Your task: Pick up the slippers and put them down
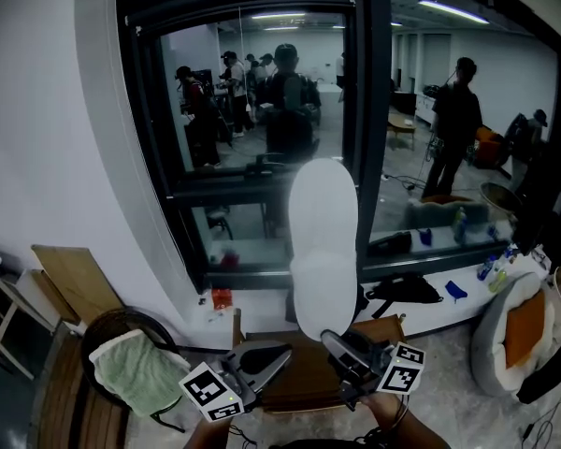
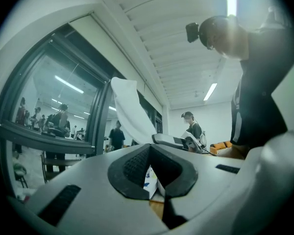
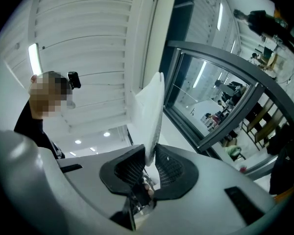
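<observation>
A white slipper (image 1: 323, 241) stands upright in front of the window, sole facing me. My right gripper (image 1: 348, 349) is shut on its lower end. In the right gripper view the slipper (image 3: 152, 114) rises edge-on from between the black pads (image 3: 169, 168), which press on it at the gripper's tip (image 3: 148, 159). My left gripper (image 1: 279, 355) sits just left of the right one, below the slipper and apart from it. Its jaws meet at the tip (image 2: 150, 147) with nothing between them. From the left gripper view the slipper (image 2: 129, 110) curves up behind the right gripper (image 2: 179, 141). No second slipper is in view.
A dark window frame (image 1: 374, 110) with several people behind the glass fills the back. Below the grippers lies a wooden surface (image 1: 304, 377). A chair with a green towel (image 1: 140, 370) is at left, a round cushion bed (image 1: 514, 330) at right, a black bag (image 1: 404, 288) on the white ledge.
</observation>
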`<state>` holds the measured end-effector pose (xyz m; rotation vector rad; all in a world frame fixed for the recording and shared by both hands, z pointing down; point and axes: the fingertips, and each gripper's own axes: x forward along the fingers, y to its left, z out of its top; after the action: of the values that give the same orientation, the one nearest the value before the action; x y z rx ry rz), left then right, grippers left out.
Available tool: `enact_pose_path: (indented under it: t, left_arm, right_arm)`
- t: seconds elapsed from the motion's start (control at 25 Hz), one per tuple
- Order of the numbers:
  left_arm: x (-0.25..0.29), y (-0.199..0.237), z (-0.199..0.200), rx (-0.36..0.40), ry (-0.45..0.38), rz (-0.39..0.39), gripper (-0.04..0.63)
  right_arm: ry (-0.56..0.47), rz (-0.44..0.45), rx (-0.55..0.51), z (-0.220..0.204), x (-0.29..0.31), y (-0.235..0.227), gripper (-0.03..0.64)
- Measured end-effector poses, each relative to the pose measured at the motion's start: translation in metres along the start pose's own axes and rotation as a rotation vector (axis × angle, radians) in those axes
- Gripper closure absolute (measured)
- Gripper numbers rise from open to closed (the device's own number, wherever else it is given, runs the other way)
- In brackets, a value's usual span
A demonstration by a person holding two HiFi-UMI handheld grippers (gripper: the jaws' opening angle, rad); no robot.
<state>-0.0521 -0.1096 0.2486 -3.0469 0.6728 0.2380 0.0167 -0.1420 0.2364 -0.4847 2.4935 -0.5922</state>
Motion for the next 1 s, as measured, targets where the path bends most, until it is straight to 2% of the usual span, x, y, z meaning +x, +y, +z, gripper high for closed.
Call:
enact_pose_path:
  t: [0.28,0.48,0.76,1.0]
  left_arm:
    - [-0.004,-0.013,-0.014,-0.012,0.025,0.006,0.592]
    - [-0.008,-0.013,-0.037,-0.044,0.061,0.022,0.592]
    - [-0.027,-0.008,-0.129,-0.202,0.214,0.085,0.592]
    - [-0.025,0.008,-0.218,-0.330,0.240,0.146,0.592]
  right_arm:
    - [0.014,-0.018,0.032,-0.017,-0.014,-0.003,0.551]
    - [0.036,-0.073,0.075,-0.034,-0.031,-0.018,0.551]
    - [0.103,-0.246,0.289,-0.120,-0.077,-0.084,0.551]
    - [0.152,-0.344,0.424,-0.194,-0.123,-0.150,0.551]
